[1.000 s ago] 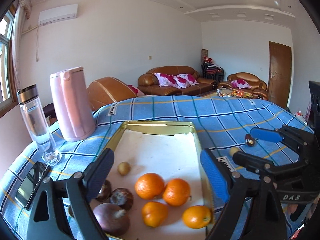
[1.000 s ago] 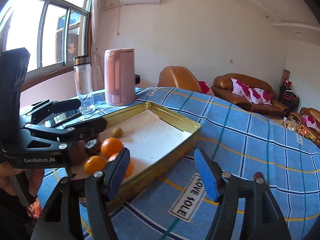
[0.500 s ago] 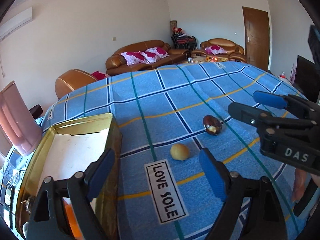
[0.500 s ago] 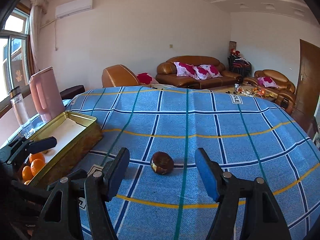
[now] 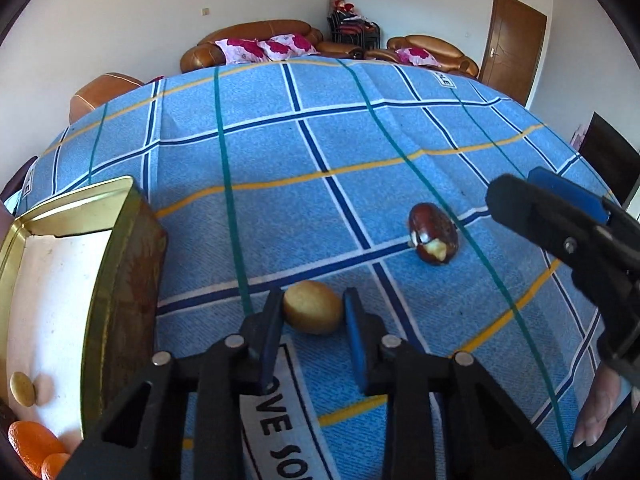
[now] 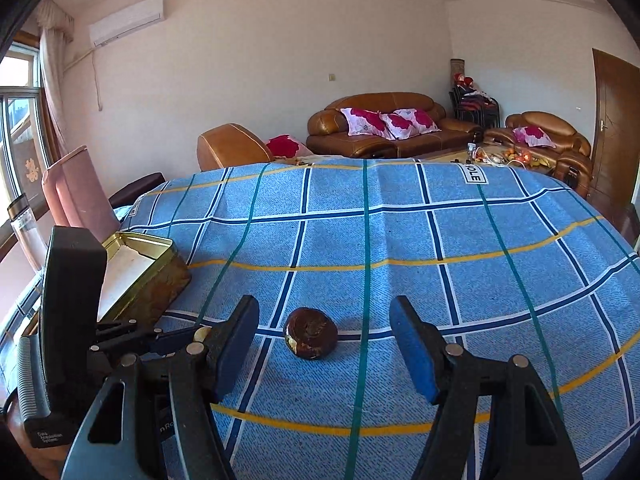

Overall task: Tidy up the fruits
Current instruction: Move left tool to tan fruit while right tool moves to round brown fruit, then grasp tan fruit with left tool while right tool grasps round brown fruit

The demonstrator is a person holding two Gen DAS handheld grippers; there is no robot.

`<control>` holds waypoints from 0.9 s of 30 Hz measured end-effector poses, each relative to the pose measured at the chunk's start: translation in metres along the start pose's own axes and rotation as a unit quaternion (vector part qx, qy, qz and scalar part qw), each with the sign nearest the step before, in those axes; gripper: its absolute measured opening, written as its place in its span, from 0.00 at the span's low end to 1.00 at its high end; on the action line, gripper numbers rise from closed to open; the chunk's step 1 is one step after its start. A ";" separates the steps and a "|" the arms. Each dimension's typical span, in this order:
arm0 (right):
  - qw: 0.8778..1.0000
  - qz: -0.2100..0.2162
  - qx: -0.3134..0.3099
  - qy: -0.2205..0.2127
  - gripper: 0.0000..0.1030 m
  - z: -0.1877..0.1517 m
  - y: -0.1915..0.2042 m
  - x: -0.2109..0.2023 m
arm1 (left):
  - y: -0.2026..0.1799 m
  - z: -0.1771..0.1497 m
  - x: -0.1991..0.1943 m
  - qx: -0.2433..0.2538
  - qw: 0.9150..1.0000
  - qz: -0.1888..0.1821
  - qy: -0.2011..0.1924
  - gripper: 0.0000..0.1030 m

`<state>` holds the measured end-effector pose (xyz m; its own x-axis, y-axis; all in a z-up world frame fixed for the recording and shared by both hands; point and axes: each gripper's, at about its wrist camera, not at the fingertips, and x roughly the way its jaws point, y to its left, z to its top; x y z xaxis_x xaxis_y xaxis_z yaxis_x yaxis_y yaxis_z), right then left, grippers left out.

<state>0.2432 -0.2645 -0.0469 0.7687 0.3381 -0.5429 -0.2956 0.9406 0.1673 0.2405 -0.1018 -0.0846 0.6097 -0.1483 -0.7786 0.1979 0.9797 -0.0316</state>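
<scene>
Covering the whole table, the blue checked cloth (image 5: 280, 152) gives a soft, slightly rumpled bed, so any lift should go straight up rather than dragging fruit across its folds. At about nine o'clock in the left wrist view sits the gold tin (image 5: 120, 264), already holding oranges (image 5: 32, 444) and a small green fruit (image 5: 22, 389); judged from that, it is where the loose pieces belong. The left gripper (image 5: 313, 312) has just been closing, and its blue pads now sit snug against both sides of the small yellow fruit (image 5: 313, 307) at six o'clock; squeeze only lightly, since it looks soft. The right gripper (image 6: 324, 344) stands half apart, straddling the dark brown fruit (image 6: 311, 338) without touching it; centre it before closing, as its rounded, broken skin could roll.
</scene>
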 end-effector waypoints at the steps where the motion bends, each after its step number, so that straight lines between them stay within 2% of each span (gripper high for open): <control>1: 1.000 0.000 0.001 0.004 0.67 0.000 0.001 0.003 | 0.003 0.002 0.001 -0.006 1.000 0.005 -0.004 0.30; 6: 1.000 -0.008 0.002 0.028 0.67 0.002 0.004 0.025 | 0.019 0.017 0.003 -0.026 0.998 0.041 -0.035 0.30; 12: 0.998 -0.003 0.001 0.059 0.67 0.004 0.010 0.048 | 0.024 0.019 0.004 -0.038 0.998 0.034 -0.037 0.30; 18: 0.994 0.010 0.006 0.111 0.67 0.000 0.010 0.068 | 0.028 0.019 0.007 -0.046 0.998 0.019 -0.032 0.30; 20: 0.992 0.017 0.012 0.126 0.63 -0.002 0.008 0.074 | 0.029 0.020 0.007 -0.046 0.998 0.015 -0.031 0.30; 21: 0.991 0.020 0.014 0.134 0.56 -0.003 0.007 0.077 | 0.029 0.020 0.007 -0.046 0.998 0.013 -0.031 0.30; 22: 0.990 0.022 0.014 0.140 0.55 -0.003 0.007 0.079 | 0.029 0.020 0.007 -0.045 0.998 0.013 -0.031 0.30; 26: 0.990 0.026 0.006 0.139 0.41 -0.003 0.012 0.079 | 0.029 0.019 0.005 -0.046 0.998 0.009 -0.034 0.30; 27: 0.990 0.032 0.007 0.138 0.41 -0.003 0.012 0.079 | 0.029 0.019 0.005 -0.046 0.998 0.008 -0.035 0.30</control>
<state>0.2982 -0.2265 -0.0900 0.5644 0.3773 -0.7342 -0.3293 0.9185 0.2188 0.2638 -0.0771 -0.0777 0.6657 -0.1385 -0.7332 0.1187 0.9898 -0.0792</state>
